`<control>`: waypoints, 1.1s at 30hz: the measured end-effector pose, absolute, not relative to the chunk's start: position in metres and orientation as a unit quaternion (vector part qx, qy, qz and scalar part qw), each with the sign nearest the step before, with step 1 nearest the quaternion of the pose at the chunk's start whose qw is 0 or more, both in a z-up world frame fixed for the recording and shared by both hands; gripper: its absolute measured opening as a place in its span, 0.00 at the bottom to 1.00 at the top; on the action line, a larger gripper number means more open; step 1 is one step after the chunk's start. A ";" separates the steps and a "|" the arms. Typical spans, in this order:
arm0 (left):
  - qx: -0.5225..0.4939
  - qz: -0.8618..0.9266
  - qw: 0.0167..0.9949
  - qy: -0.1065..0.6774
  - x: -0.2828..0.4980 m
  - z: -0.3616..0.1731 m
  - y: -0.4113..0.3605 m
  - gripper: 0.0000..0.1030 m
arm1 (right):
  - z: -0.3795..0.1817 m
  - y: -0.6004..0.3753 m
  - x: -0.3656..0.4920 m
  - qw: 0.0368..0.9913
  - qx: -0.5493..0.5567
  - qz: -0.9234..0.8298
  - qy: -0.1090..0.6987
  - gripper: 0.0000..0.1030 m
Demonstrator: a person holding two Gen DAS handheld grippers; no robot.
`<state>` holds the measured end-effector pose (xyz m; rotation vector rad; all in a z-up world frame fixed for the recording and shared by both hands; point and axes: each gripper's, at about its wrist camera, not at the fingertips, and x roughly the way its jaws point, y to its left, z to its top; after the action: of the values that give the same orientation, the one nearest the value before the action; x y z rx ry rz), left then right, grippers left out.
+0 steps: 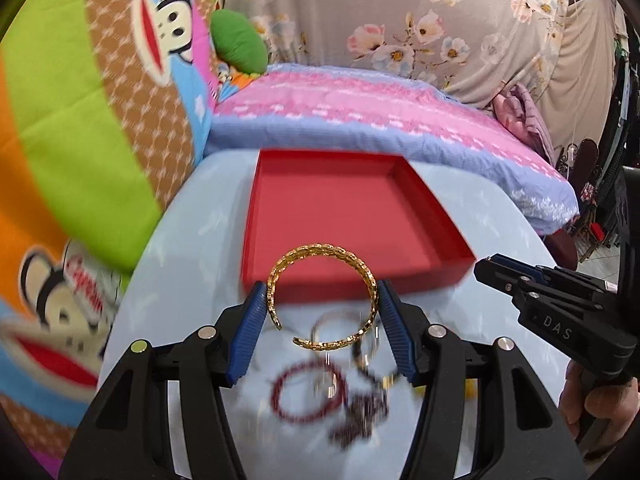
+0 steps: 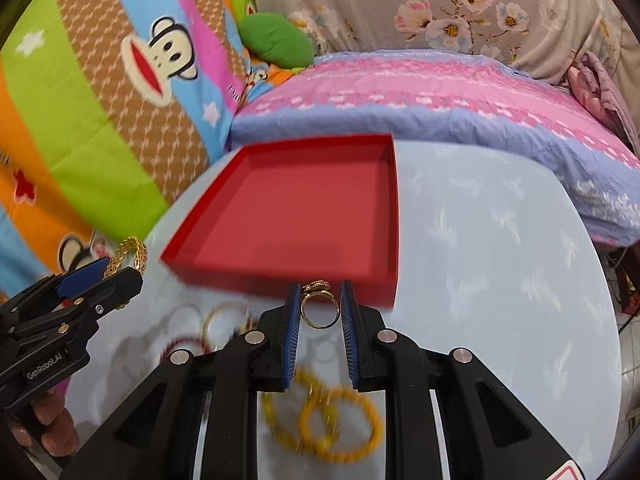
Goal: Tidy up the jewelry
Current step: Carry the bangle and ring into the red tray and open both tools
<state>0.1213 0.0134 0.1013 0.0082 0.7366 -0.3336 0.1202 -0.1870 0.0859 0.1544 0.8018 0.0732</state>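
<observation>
Pale blue table (image 2: 500, 240) before a pink-and-blue bed (image 2: 440, 96) — floral drape (image 2: 400, 0) behind.

A home bedroom: quilted bed (image 1: 360, 108), cartoon blanket (image 1: 100, 120).

Pale-blue table (image 2: 500, 240): red tray (image 2: 292, 216), blurred, seemingly beaded bangles (image 2: 320, 428).

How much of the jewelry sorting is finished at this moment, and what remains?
Done: nothing yet; the red tray holds no jewelry. In hand: the left gripper clamps a gold cuff bracelet, and the right gripper grips a gold ring. Left: a dark red bead bracelet, yellow bead bracelets and other blurred pieces lie on the pale blue table.
</observation>
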 end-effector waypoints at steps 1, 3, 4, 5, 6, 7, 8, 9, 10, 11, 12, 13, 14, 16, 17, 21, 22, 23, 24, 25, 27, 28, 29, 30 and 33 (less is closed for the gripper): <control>0.008 -0.168 0.920 0.355 0.140 0.107 0.006 0.52 | 0.089 -0.190 0.134 0.917 0.076 0.036 0.389 0.18; 0.020 -0.168 0.921 0.351 0.171 0.112 -0.006 0.52 | 0.094 -0.198 0.170 0.916 0.077 0.040 0.392 0.18; 0.026 -0.171 0.921 0.350 0.188 0.113 -0.012 0.52 | 0.095 -0.199 0.185 0.914 0.078 0.043 0.395 0.18; 0.030 -0.168 0.921 0.350 0.201 0.112 -0.017 0.52 | 0.095 -0.202 0.206 0.912 0.077 0.046 0.400 0.18; 0.034 -0.168 0.920 0.354 0.216 0.111 -0.022 0.52 | 0.094 -0.204 0.224 0.910 0.077 0.049 0.406 0.18; 0.035 -0.170 0.915 0.364 0.237 0.107 -0.028 0.52 | 0.092 -0.205 0.241 0.906 0.077 0.053 0.412 0.18; 0.030 -0.171 0.911 0.373 0.253 0.103 -0.032 0.52 | 0.090 -0.206 0.255 0.904 0.077 0.053 0.417 0.18; 0.027 -0.175 0.908 0.380 0.264 0.100 -0.034 0.52 | 0.087 -0.208 0.274 0.901 0.076 0.053 0.425 0.18; 0.025 -0.176 0.904 0.389 0.277 0.095 -0.037 0.52 | 0.083 -0.209 0.289 0.897 0.073 0.055 0.433 0.18; 0.024 -0.167 0.901 0.399 0.293 0.088 -0.039 0.52 | 0.080 -0.210 0.301 0.894 0.073 0.055 0.439 0.18; 0.025 -0.165 0.899 0.405 0.302 0.083 -0.041 0.52 | 0.075 -0.212 0.316 0.889 0.073 0.056 0.449 0.18; 0.026 -0.164 0.895 0.414 0.313 0.078 -0.043 0.52 | 0.069 -0.213 0.327 0.883 0.074 0.059 0.460 0.18; 0.023 -0.165 0.888 0.429 0.327 0.070 -0.046 0.52 | 0.063 -0.215 0.339 0.878 0.076 0.059 0.469 0.18; 0.019 -0.160 0.883 0.441 0.341 0.062 -0.047 0.52 | 0.053 -0.217 0.352 0.870 0.073 0.057 0.484 0.18; 0.021 -0.158 0.878 0.451 0.350 0.056 -0.049 0.52 | 0.047 -0.217 0.359 0.866 0.070 0.057 0.492 0.18; 0.029 -0.150 0.868 0.473 0.367 0.042 -0.053 0.52 | 0.034 -0.216 0.374 0.854 0.054 0.053 0.515 0.18; 0.030 -0.150 0.865 0.477 0.370 0.040 -0.053 0.53 | 0.032 -0.215 0.375 0.852 0.050 0.054 0.519 0.18; 0.031 -0.150 0.863 0.481 0.373 0.038 -0.053 0.53 | 0.031 -0.214 0.377 0.851 0.046 0.053 0.520 0.19; 0.032 -0.146 0.863 0.483 0.374 0.037 -0.053 0.56 | 0.030 -0.213 0.377 0.852 0.040 0.051 0.520 0.23; 0.031 -0.141 0.865 0.481 0.375 0.037 -0.053 0.65 | 0.030 -0.212 0.378 0.853 0.033 0.049 0.519 0.25; 0.035 -0.137 0.871 0.470 0.373 0.040 -0.052 0.69 | 0.033 -0.210 0.376 0.858 0.020 0.043 0.511 0.36; 0.037 -0.135 0.874 0.466 0.373 0.042 -0.052 0.69 | 0.036 -0.209 0.373 0.863 0.015 0.038 0.504 0.38; 0.038 -0.135 0.876 0.461 0.371 0.046 -0.051 0.69 | 0.040 -0.210 0.371 0.866 0.013 0.039 0.498 0.40; 0.033 -0.134 0.878 0.458 0.369 0.050 -0.048 0.69 | 0.046 -0.210 0.367 0.870 0.014 0.039 0.491 0.41; 0.016 -0.135 0.881 0.453 0.362 0.061 -0.040 0.69 | 0.062 -0.213 0.353 0.879 0.030 0.043 0.475 0.43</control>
<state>0.3616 -0.0398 0.0607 0.0344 0.9444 -0.2816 0.3528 -0.2133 0.0618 0.0621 0.9897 0.0890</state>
